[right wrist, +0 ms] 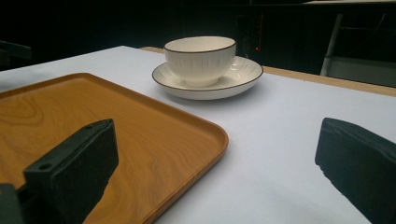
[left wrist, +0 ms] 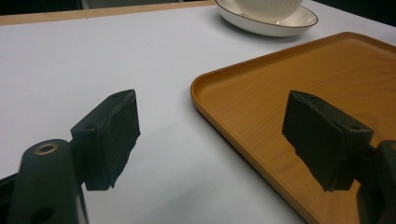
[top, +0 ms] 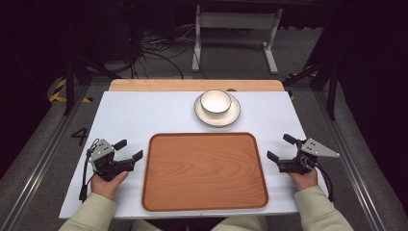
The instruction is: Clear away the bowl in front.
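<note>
An empty wooden tray (top: 204,171) lies in the middle of the white table (top: 144,110). Behind it a white bowl (top: 215,102) stands on a white plate (top: 230,115) with a dark rim. My left gripper (top: 129,149) rests on the table just left of the tray, jaws wide open with nothing between them. My right gripper (top: 281,147) rests at the tray's right side, also open and empty. In the left gripper view the tray's corner (left wrist: 205,84) lies between the jaws. The right gripper view looks past the tray (right wrist: 140,121) to the bowl (right wrist: 201,53) on its plate (right wrist: 243,74).
A wooden strip (top: 192,85) runs along the table's far edge. Beyond it are cables on the floor (top: 154,53) and a white metal stand (top: 235,29). Dark frames flank the table on both sides.
</note>
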`<action>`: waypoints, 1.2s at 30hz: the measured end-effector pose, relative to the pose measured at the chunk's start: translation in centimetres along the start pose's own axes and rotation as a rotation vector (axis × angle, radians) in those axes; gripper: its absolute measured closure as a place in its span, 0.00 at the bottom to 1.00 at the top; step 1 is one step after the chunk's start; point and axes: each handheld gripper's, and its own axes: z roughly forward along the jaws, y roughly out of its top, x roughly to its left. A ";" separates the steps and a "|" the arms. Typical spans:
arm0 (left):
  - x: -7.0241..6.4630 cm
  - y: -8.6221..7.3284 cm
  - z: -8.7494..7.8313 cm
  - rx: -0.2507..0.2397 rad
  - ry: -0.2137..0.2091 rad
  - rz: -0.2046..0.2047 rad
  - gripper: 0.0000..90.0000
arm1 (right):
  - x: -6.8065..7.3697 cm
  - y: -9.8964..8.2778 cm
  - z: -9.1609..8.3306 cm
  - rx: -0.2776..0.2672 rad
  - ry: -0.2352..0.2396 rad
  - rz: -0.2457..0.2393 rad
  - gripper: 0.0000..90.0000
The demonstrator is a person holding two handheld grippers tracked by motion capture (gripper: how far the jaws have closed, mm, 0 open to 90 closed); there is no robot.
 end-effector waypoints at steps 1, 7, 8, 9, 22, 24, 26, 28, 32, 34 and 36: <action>0.0 0.0 0.0 0.000 0.000 0.000 0.22 | 0.0 0.0 0.0 0.000 0.000 0.000 0.00; 0.0 0.2 0.1 0.020 0.005 -0.002 0.23 | 0.0 0.0 0.0 0.004 0.008 0.001 0.00; -0.1 0.2 0.0 0.024 0.003 -0.001 0.23 | -0.1 0.0 0.0 0.005 0.011 0.009 0.00; -0.1 0.3 0.0 0.023 0.002 0.001 0.23 | -0.1 0.0 0.0 0.004 0.011 0.011 0.00; -1.6 2.5 -1.0 -0.029 -0.025 0.050 0.22 | 0.0 0.0 0.0 0.004 0.007 0.020 0.00; -1.7 2.8 -1.1 -0.035 -0.029 0.053 0.22 | -0.1 -0.1 0.0 0.002 0.003 0.019 0.00; -1.9 3.1 -1.2 -0.040 -0.032 0.047 0.22 | -0.1 -0.1 -0.1 0.000 0.002 0.022 0.00; -2.0 3.4 -1.3 -0.042 -0.040 0.029 0.22 | -0.2 -0.1 -0.1 -0.004 0.000 0.026 0.00; -2.3 4.0 -1.4 -0.059 -0.052 0.028 0.22 | -0.1 -0.1 -0.1 -0.003 0.001 0.027 0.00; -2.4 4.3 -1.6 -0.063 -0.052 0.036 0.22 | -0.1 -0.1 -0.1 -0.003 0.000 0.027 0.00; -2.5 4.4 -1.7 -0.072 -0.052 0.041 0.22 | -0.1 -0.1 -0.1 -0.004 -0.001 0.027 0.00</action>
